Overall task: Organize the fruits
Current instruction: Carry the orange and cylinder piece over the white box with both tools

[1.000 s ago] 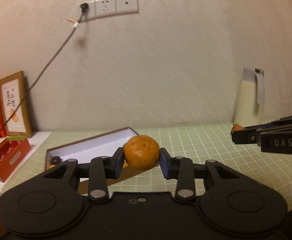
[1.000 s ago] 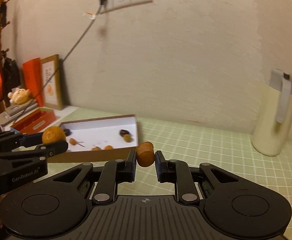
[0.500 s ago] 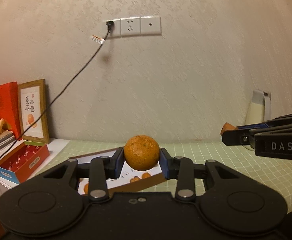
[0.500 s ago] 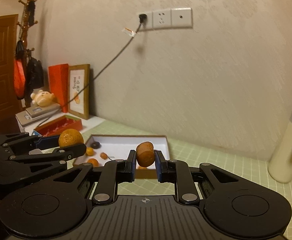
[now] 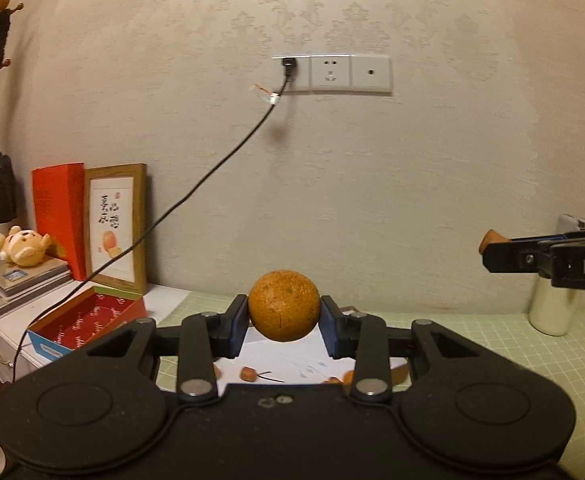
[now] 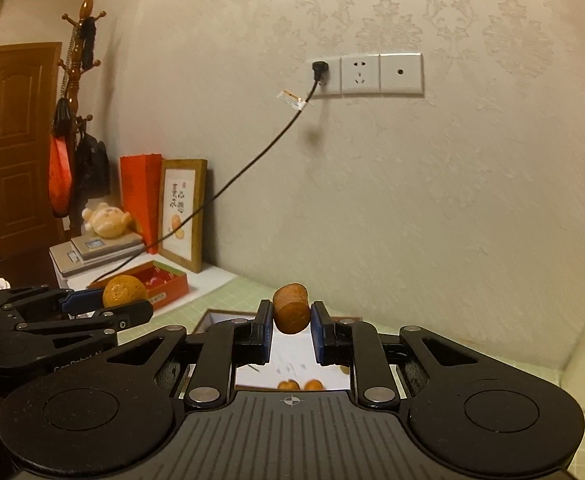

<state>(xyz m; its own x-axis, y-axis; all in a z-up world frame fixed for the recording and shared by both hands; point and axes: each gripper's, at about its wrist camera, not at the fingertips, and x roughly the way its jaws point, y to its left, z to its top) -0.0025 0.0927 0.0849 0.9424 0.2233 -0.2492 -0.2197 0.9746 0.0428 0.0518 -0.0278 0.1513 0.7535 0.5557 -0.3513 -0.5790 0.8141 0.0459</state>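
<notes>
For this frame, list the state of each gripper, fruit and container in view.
left gripper: shut on round orange fruit, held in the air
right gripper: shut on small brown fruit, held in the air
white tray: open, small fruits inside
red box: open

White tray (image 5: pixel 292 364) on green gridded table (image 5: pixel 492 332)

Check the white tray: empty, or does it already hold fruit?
Not empty. The white tray holds several small orange fruits on its floor, seen below the right gripper in both wrist views; an exact count is hidden.
</notes>
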